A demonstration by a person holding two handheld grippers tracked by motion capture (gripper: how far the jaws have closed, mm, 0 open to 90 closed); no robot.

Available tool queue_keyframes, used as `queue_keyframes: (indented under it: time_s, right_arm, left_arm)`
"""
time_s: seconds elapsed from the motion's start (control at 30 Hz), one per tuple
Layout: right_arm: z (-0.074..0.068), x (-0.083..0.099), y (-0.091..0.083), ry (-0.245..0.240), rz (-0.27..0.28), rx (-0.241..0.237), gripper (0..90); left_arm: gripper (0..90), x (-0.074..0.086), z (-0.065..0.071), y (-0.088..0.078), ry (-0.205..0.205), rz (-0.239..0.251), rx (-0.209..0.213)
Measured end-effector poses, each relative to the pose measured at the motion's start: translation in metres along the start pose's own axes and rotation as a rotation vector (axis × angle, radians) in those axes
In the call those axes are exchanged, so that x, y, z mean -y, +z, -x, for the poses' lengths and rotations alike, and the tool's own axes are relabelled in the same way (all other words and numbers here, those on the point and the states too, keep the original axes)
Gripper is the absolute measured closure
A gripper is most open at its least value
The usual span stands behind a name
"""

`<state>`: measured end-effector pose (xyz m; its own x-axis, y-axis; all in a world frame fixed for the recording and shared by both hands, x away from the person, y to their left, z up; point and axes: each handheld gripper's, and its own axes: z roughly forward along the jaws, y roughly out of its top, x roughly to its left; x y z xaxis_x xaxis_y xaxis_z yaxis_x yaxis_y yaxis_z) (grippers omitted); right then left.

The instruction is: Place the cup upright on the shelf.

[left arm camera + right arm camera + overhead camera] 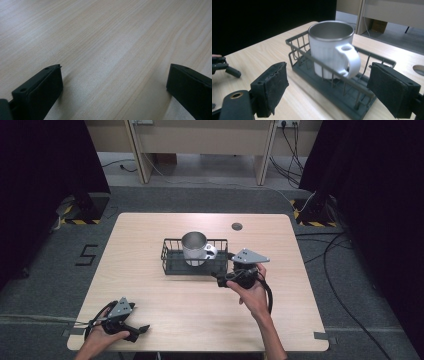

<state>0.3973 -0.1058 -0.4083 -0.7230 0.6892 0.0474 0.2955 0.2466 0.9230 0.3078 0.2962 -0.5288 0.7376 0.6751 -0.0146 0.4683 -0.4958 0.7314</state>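
A white mug (196, 248) (332, 56) with a steel inside stands upright in a dark wire basket (172, 262) (357, 96) at the table's middle, its handle toward the right. My right gripper (220, 279) (328, 93) is open just right of the basket, jaws pointing at the mug's handle, nothing between them. My left gripper (141, 330) (113, 86) rests open near the table's front left corner, over bare wood.
The light wooden table (150, 290) has a round cable hole (237, 226) at the back right. Cables trail over the grey floor on the right. Table legs and black curtains stand beyond the far edge.
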Motion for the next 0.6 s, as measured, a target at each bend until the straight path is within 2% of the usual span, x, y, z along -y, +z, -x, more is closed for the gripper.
queue_keyframes:
  time_s: [0.27,0.6]
  right_arm:
    - [-0.009,0.020,-0.009,-0.002,-0.016,0.007,15.6]
    - [-0.019,0.030,-0.016,-0.004,0.000,0.004,15.7]
  left_arm:
    - [0.0,0.000,0.000,0.000,-0.001,0.001,0.000]
    - [0.0,0.000,0.000,0.000,-0.001,0.000,0.000]
